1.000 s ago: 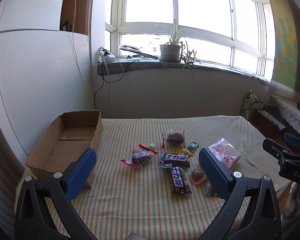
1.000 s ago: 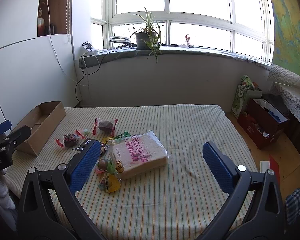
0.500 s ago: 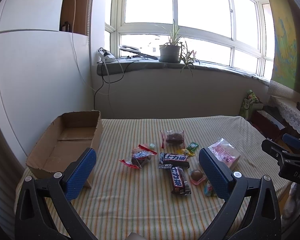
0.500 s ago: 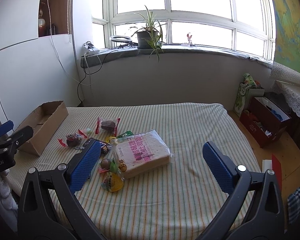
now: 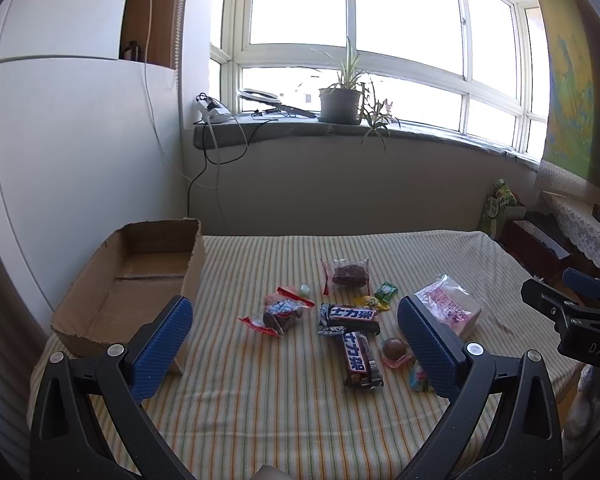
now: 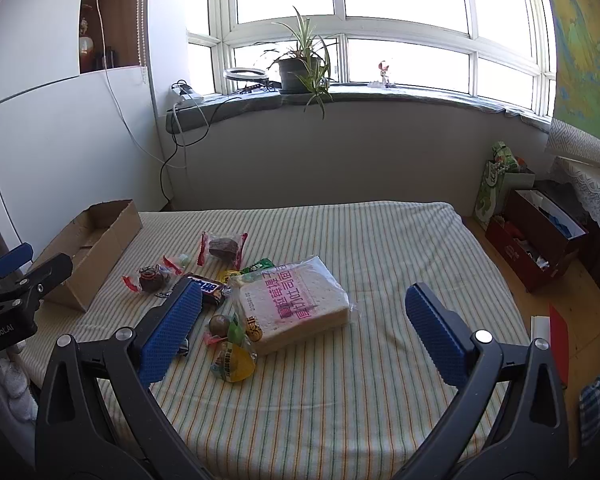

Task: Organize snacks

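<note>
Snacks lie in a loose pile on a striped cloth (image 5: 260, 400). Two dark chocolate bars (image 5: 356, 356) lie near the middle, with a red-edged cake packet (image 5: 350, 276), a crumpled red wrapper (image 5: 280, 312), small candies and a bagged bread loaf (image 6: 292, 304) at the right. An empty cardboard box (image 5: 140, 280) stands at the left. My left gripper (image 5: 296, 344) is open and empty, above the cloth before the pile. My right gripper (image 6: 304, 332) is open and empty, in front of the loaf (image 5: 452, 312).
A white wall runs along the left behind the box (image 6: 92, 248). A windowsill with a potted plant (image 5: 340, 100) and cables is at the back. Red storage boxes (image 6: 540, 240) stand on the floor to the right of the cloth-covered surface.
Both views have shifted only slightly; the right gripper has drawn back a little from the loaf. Nothing has been picked up.
</note>
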